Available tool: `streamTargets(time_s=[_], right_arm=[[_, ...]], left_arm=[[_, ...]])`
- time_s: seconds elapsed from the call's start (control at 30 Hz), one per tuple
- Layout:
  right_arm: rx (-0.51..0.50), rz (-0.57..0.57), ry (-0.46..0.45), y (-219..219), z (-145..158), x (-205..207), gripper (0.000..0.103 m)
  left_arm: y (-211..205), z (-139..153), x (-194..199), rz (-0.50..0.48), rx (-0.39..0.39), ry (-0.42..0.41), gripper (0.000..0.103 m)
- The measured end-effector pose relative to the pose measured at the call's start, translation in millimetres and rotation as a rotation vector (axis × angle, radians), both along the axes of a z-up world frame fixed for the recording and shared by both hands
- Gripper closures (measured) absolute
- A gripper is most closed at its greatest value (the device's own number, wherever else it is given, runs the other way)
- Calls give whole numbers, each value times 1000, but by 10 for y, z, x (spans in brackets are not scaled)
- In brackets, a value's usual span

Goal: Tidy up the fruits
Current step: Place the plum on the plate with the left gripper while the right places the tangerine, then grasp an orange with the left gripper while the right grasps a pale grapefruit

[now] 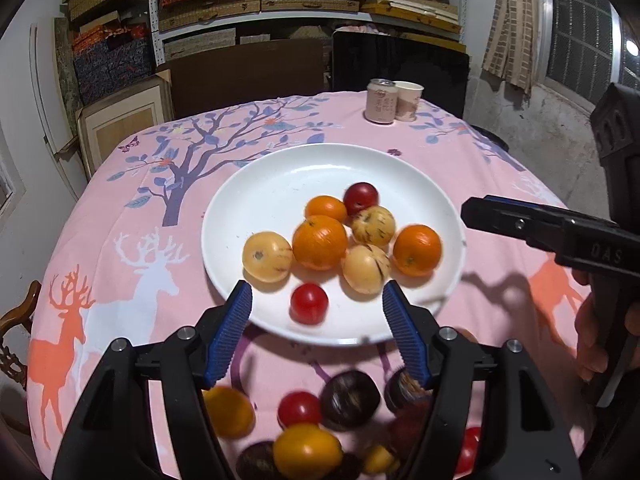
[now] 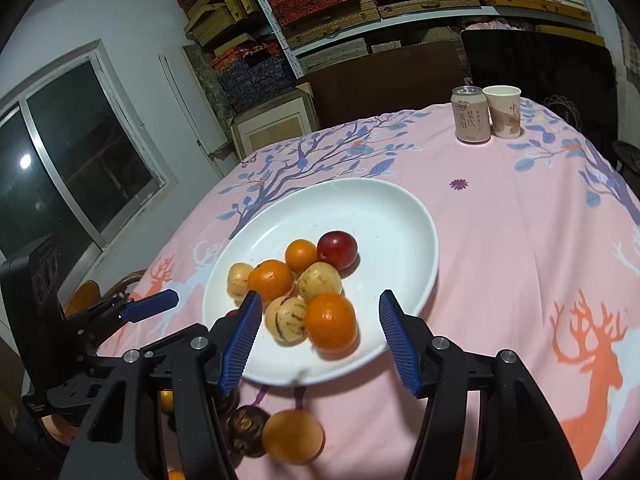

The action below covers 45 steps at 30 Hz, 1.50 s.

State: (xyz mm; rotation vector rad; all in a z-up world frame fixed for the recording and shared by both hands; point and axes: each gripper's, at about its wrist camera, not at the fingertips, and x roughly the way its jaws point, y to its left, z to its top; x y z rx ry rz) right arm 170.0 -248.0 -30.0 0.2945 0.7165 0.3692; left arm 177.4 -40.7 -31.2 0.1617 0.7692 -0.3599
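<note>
A white plate (image 1: 280, 184) on the pink tablecloth holds several fruits: oranges (image 1: 320, 242), pale yellow striped fruits (image 1: 267, 256), a dark red plum (image 1: 361, 198) and a red tomato (image 1: 309, 303). My left gripper (image 1: 316, 312) is open and empty over the plate's near rim, the tomato between its fingers. Loose fruits lie on the cloth below it: yellow-orange ones (image 1: 306, 450), a red tomato (image 1: 299, 408), dark brown ones (image 1: 349, 399). My right gripper (image 2: 320, 320) is open and empty above the plate (image 2: 384, 216), near an orange (image 2: 330, 322). It also shows in the left wrist view (image 1: 484, 216).
A drink can (image 1: 381, 101) and a paper cup (image 1: 408, 100) stand at the table's far edge. Shelves of boxes fill the back wall. A wooden chair (image 1: 16, 320) stands at the left. A window (image 2: 80, 152) is on the left wall.
</note>
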Motion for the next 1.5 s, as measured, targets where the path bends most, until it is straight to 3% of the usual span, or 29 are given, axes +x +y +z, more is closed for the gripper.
streamTargets(time_s=[0.23, 0.47, 0.53, 0.73, 1.1, 1.3, 1.4, 1.5], right_arm=[[25, -42, 14, -157, -144, -524, 35], [-32, -70, 17, -183, -322, -939, 35], [-39, -67, 26, -166, -365, -1007, 35], [-72, -60, 20, -114, -415, -1139, 35], [-99, -48, 42, -62, -490, -1110, 35], [-159, -2, 10, 139, -381, -1008, 35], [-153, 35, 47, 227, -403, -863, 35], [-107, 75, 111, 304, -473, -694, 43]], left_arm=[[78, -108, -744, -96, 24, 16, 34], [144, -367, -1296, -153, 39, 50, 34], [93, -463, -1345, -158, 55, 66, 35], [-59, -645, -1405, -178, 64, 86, 67], [104, -371, -1527, -128, 4, 19, 67], [169, -401, -1476, -105, -6, 39, 67], [208, -416, -1459, -96, -10, 45, 67], [246, -414, -1463, -88, -16, 43, 67]])
